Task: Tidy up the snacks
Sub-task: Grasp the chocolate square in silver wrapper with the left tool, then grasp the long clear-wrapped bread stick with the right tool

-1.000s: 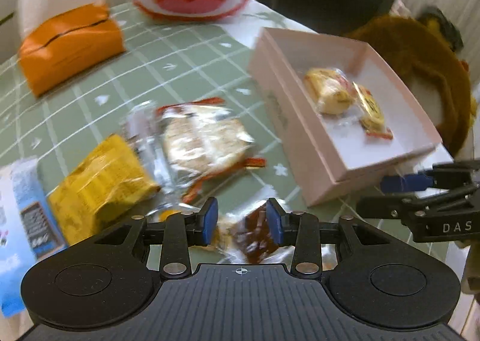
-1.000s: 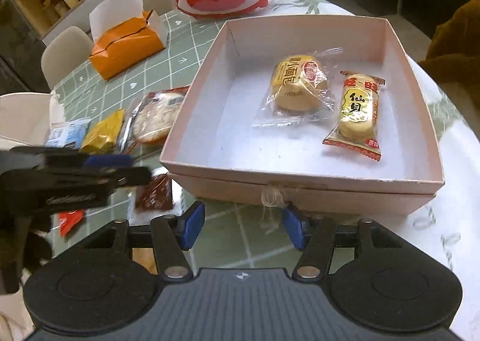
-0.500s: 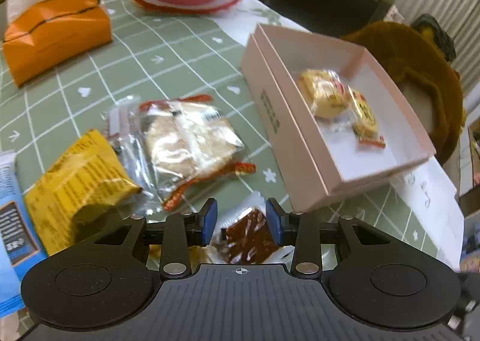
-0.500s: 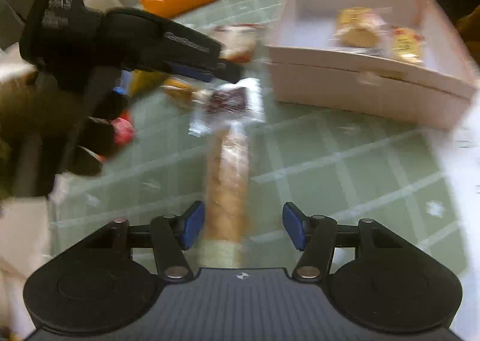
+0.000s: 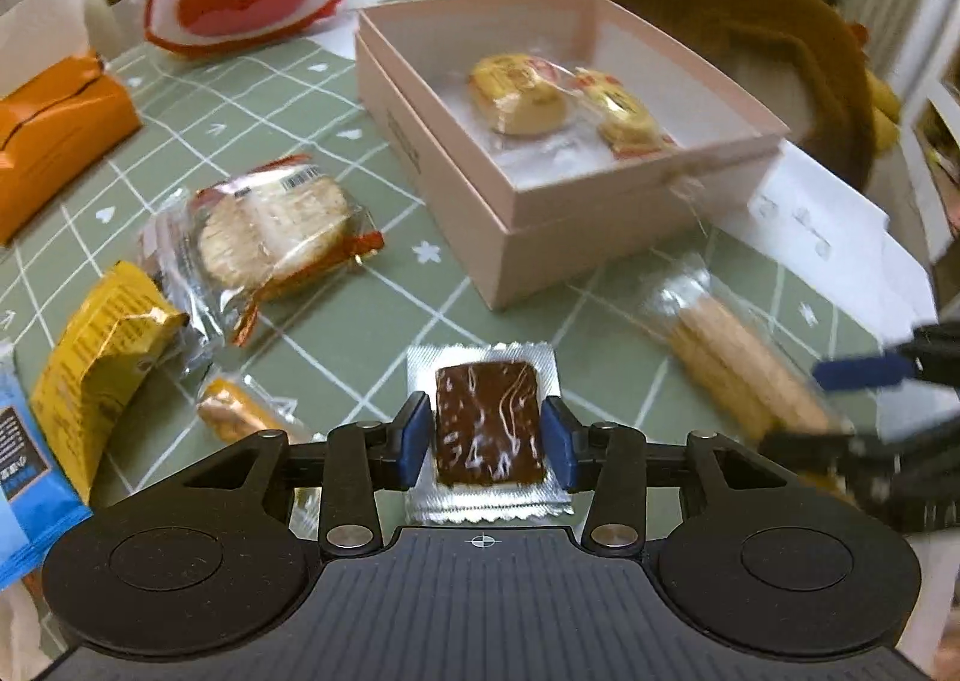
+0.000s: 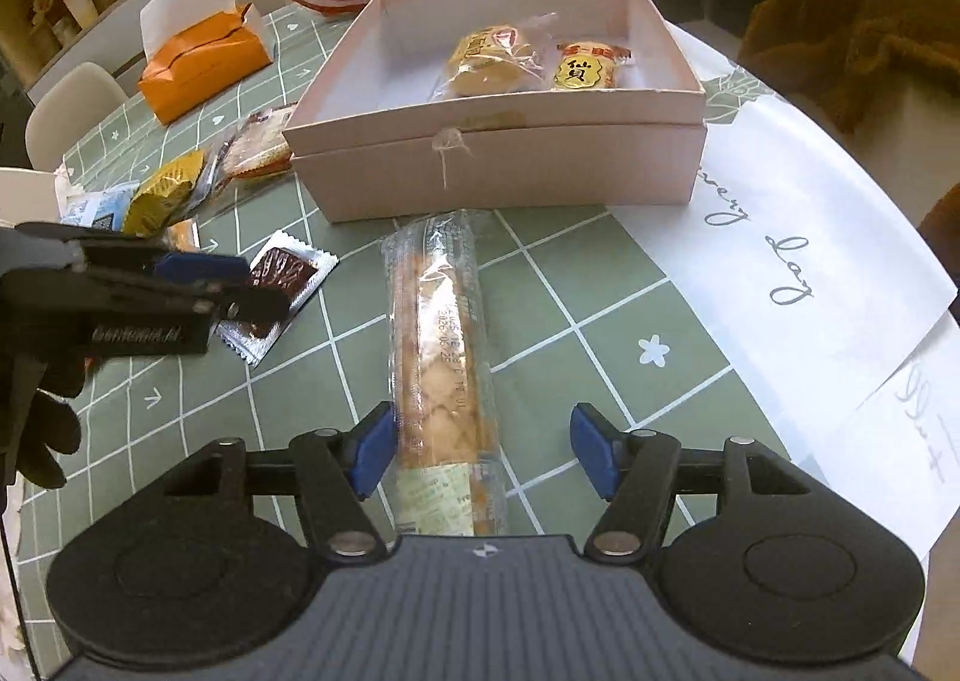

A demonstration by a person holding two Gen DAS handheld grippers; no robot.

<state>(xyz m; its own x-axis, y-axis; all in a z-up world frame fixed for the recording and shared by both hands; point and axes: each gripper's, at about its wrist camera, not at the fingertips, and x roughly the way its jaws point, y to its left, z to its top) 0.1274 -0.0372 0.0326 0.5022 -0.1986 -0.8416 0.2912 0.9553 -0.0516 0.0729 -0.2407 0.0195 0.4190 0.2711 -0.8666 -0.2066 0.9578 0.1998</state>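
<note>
Pink box (image 6: 498,174): matt cardboard, smooth walls. In front of it, brown snack (image 5: 489,429) in glossy crinkled silver foil; biscuit tube (image 6: 441,375) in clear shiny film. Left of box, round cracker pack (image 5: 273,237) in clear glossy plastic, yellow packet (image 5: 99,363) in creased metallic foil. Tablecloth (image 6: 570,321) under box: smooth, low sheen. Gripper bodies matt black plastic, ribbed.

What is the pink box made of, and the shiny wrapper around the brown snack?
The pink box looks like matte cardboard: flat folded walls, no shine. The brown snack's wrapper looks like clear plastic film with silvery foil edges: it glints and has zigzag crimped ends.
</note>
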